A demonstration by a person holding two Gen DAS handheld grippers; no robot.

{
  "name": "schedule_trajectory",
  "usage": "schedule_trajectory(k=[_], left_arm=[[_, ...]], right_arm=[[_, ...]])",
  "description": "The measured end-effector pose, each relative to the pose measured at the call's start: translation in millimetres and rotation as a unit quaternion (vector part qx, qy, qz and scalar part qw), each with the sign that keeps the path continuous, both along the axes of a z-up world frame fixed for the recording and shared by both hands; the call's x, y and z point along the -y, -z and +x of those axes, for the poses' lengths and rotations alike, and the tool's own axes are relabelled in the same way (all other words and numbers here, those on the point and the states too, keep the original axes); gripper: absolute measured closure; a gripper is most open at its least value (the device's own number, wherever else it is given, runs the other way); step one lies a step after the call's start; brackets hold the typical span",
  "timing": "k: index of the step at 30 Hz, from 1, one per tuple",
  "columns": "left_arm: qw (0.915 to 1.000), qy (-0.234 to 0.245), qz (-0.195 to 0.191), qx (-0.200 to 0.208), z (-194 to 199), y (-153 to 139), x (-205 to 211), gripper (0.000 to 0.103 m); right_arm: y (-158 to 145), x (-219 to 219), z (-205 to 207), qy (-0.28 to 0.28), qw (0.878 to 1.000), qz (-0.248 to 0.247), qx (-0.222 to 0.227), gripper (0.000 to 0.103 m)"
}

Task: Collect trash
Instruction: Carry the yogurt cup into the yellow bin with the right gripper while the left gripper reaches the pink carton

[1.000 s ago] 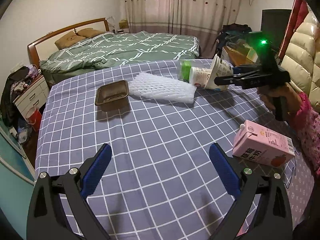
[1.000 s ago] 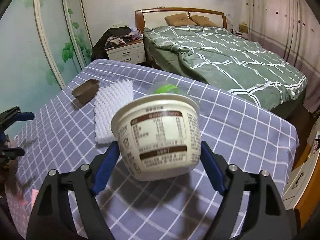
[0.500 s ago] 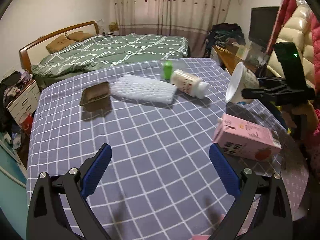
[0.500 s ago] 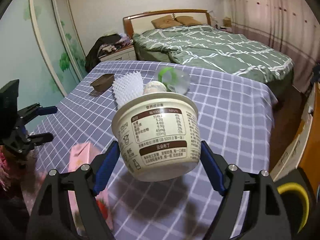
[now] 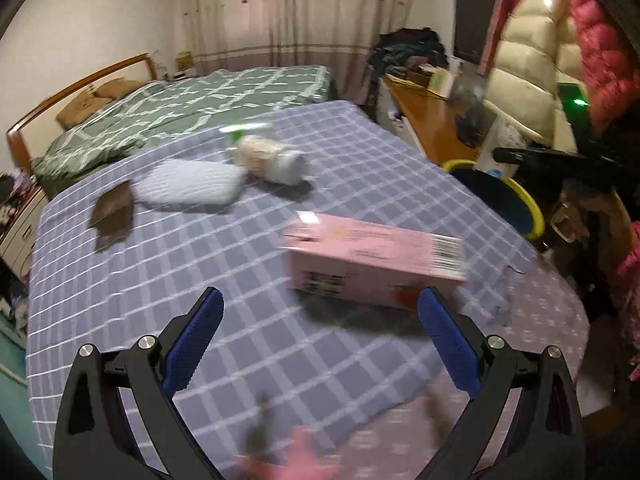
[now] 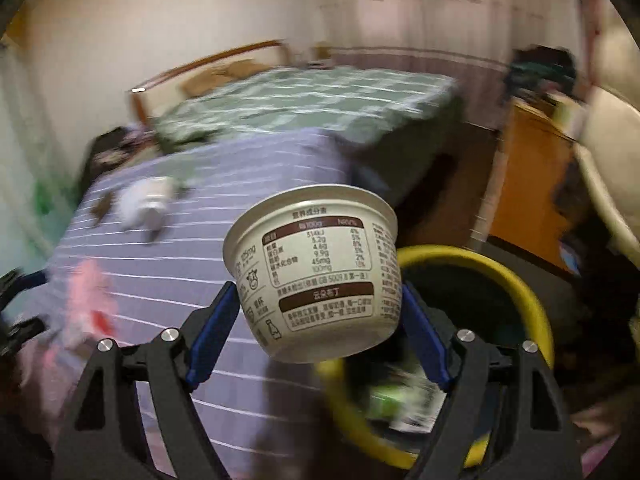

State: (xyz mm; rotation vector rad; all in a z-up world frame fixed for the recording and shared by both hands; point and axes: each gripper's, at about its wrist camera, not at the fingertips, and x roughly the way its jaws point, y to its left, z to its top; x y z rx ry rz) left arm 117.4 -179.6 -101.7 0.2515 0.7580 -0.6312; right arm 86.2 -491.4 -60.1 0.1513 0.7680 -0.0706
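2 blue pads of the right gripper [image 6: 320,320] clamp a cream plastic yogurt cup [image 6: 316,276], above a yellow-rimmed bin [image 6: 520,292] at 4 o'clock. The left gripper [image 5: 320,316] gapes empty; a pink milk carton [image 5: 372,260] lies at 1 o'clock on the checked purple tablecloth [image 5: 200,248].

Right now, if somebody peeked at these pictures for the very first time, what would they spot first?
First, the big white yogurt cup, squeezed between the blue fingers of the right gripper and hanging just above the yellow-rimmed bin beside the table. Next, the pink carton lying flat on the checked tablecloth, just ahead of the wide-open left gripper.
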Motion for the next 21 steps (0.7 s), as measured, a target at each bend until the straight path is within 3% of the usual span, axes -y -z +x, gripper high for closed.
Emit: schedule_trajectory(k=[6, 11, 17, 21], left_arm=[[0.9992, 0.020, 0.031, -0.014, -16, 17, 46, 0.007], [0.9986, -0.001, 0.049, -0.021, -7, 27, 57, 0.007], [0.9966, -0.063, 0.040, -0.035, 11, 19, 7, 0.007], [0.9889, -0.131, 0.061, -0.034, 24, 19, -45, 0.007]], right_arm=[[27, 50, -16, 0.072, 0.996, -0.014, -0.041, 0.027], [52, 67, -19, 0.094, 0.993, -0.019, -0.071, 0.026], [70, 64, -16, 0.092, 0.991, -0.024, -0.094, 0.026], [72, 66, -16, 0.097, 0.991, -0.018, -0.096, 0.026]])
